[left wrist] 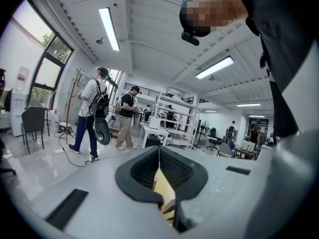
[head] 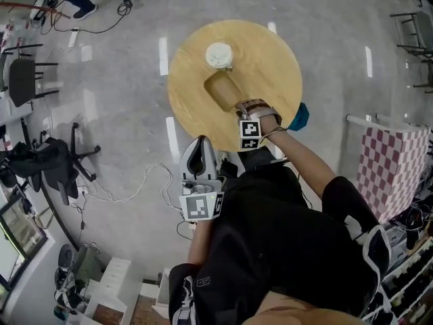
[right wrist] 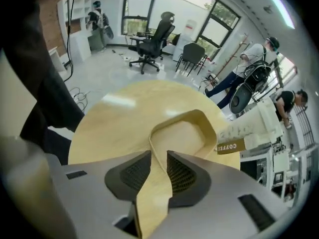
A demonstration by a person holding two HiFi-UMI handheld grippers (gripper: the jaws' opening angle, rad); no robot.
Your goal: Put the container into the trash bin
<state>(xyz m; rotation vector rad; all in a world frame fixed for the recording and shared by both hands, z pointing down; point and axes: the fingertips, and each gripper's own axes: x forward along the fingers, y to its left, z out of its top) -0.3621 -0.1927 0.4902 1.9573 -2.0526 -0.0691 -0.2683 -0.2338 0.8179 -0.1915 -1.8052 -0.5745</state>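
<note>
Item: kraft paper container (head: 222, 90), mid round wooden table (head: 274, 59); lidded coffee cup (head: 219, 55) at its 12 o'clock.
Right gripper (right wrist: 158, 157): jaws parted, straddling the container's 5 o'clock wall, not pinching.
Left gripper (left wrist: 159, 152): closed, empty.
Handling: seat wall deep, close gently; thin paper likely buckles.

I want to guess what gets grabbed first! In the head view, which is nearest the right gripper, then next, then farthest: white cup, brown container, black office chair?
1. Brown container, on the table, at the right gripper.
2. White cup, at the table's far edge.
3. Black office chair, on the floor, far left.
</note>
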